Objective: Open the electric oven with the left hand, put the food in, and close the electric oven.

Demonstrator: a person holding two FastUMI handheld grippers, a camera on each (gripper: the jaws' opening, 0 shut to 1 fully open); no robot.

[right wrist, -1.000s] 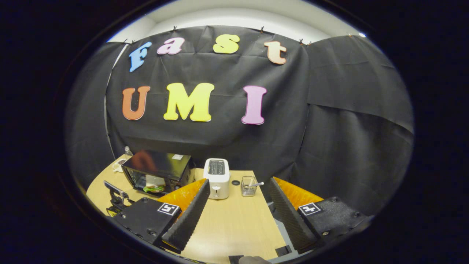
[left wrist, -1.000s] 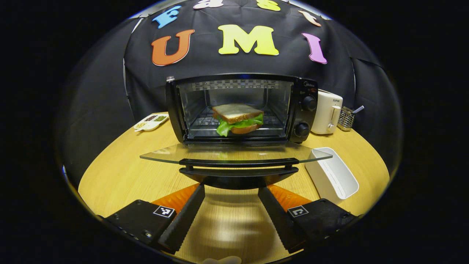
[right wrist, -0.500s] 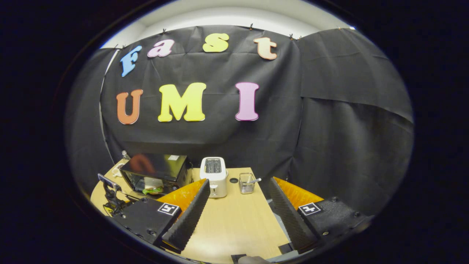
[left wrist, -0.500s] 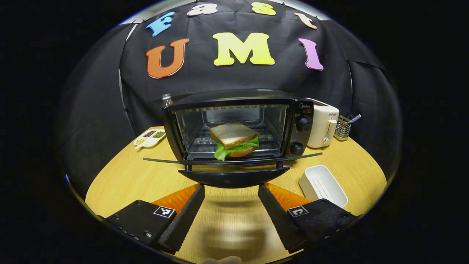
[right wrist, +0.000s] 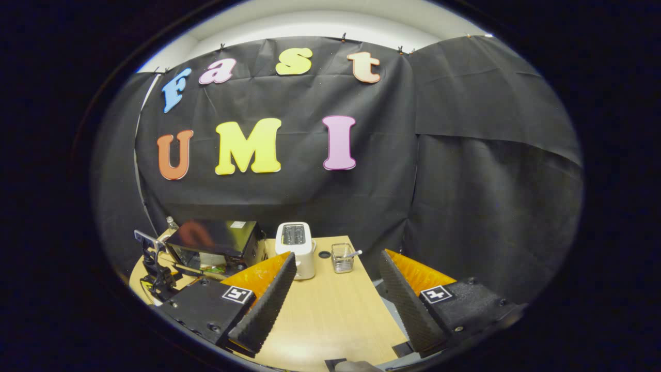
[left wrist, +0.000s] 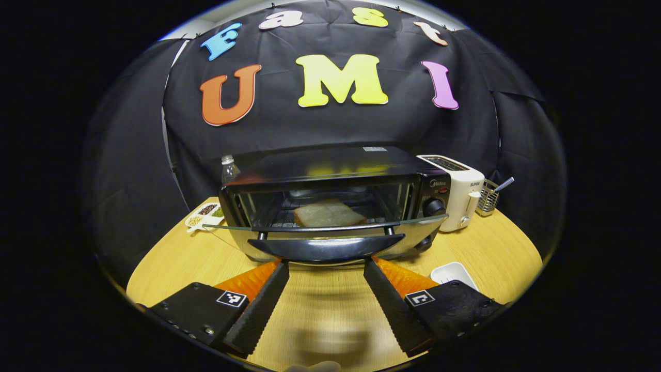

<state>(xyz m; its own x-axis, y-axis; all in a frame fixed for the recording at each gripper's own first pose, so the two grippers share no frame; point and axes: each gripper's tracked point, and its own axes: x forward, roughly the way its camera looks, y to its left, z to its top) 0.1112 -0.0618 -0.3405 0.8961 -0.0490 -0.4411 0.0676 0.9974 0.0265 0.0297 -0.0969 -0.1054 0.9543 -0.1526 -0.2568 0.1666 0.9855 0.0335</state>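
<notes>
Sandwich (left wrist: 329, 213) half hidden behind the oven (left wrist: 330, 201) door (left wrist: 325, 227); left gripper (left wrist: 326, 266) wide open under its handle (left wrist: 326, 247), right gripper (right wrist: 335, 263) open, holding nothing

A pale wooden tabletop (left wrist: 485, 253) carries a white two-slot toaster (left wrist: 457, 191) with a small wire-mesh holder (left wrist: 488, 197) just beside it, a metal utensil leaning out of the holder. A white rectangular plastic tray (left wrist: 453, 272) lies near the front edge. At the far side sit a white divided dish of seasonings (left wrist: 204, 216) and a clear plastic bottle (left wrist: 228, 168).
</notes>
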